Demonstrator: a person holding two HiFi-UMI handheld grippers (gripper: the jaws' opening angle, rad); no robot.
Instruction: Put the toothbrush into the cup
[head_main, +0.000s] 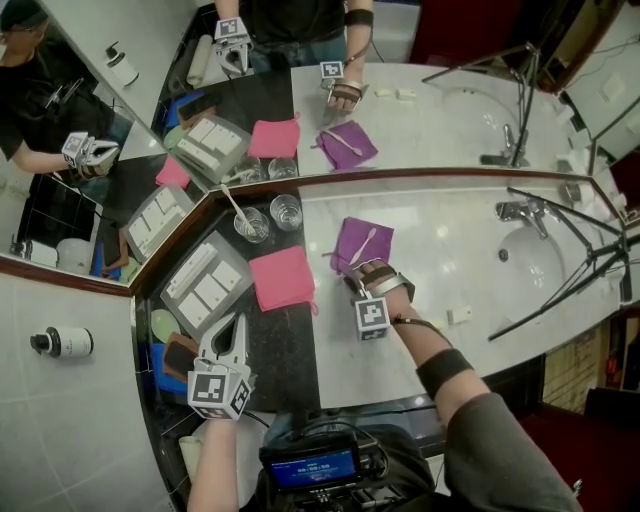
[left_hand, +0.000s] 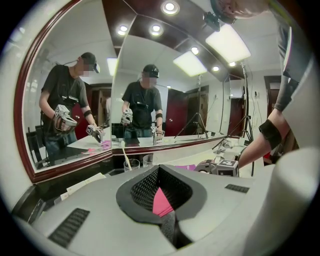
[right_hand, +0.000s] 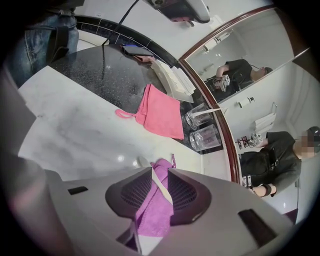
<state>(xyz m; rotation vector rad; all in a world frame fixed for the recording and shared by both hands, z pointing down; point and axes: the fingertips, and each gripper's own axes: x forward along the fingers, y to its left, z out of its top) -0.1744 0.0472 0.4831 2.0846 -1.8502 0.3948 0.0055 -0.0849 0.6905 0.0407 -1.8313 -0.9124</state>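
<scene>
Straddling the toothbrush (right_hand: 161, 190), the right gripper (right_hand: 155, 172) pointed steeply down at the purple cloth (head_main: 350, 232). Its fingers stood fairly wide, one either side of the handle. The pads did not look pressed on it, so I judged the brush not yet gripped. Cloth folds also sat between the fingers and could get pinched along with it.

Toothbrush: lying flat on the purple cloth on the pale counter (head_main: 450, 235), head away from the gripper. Not in any cup.

Two glass cups stood side by side at the mirror (head_main: 420, 120), on the dark strip of counter. The far one (head_main: 252, 224) already held a white brush (head_main: 235, 205), leaning. The near one, the cup (head_main: 286, 211), was empty and closest to the right gripper. I took it for the target. A pink cloth (head_main: 283, 278) lay between the two hands, just in front of the cups.

Left gripper (head_main: 232, 328): fingers closed together, nothing held. It hung back over the dark counter, well apart from the cups, likely parked to stay out of the way. Through its own view only a sliver of pink cloth showed past the fingers.

Judgement: early in the task, at the grasp. Next would be a clean close on the thin handle, then a lift and a tilt to drop it upright into the empty cup. Risks: dragging the cloth, or knocking the neighbouring cup.
</scene>
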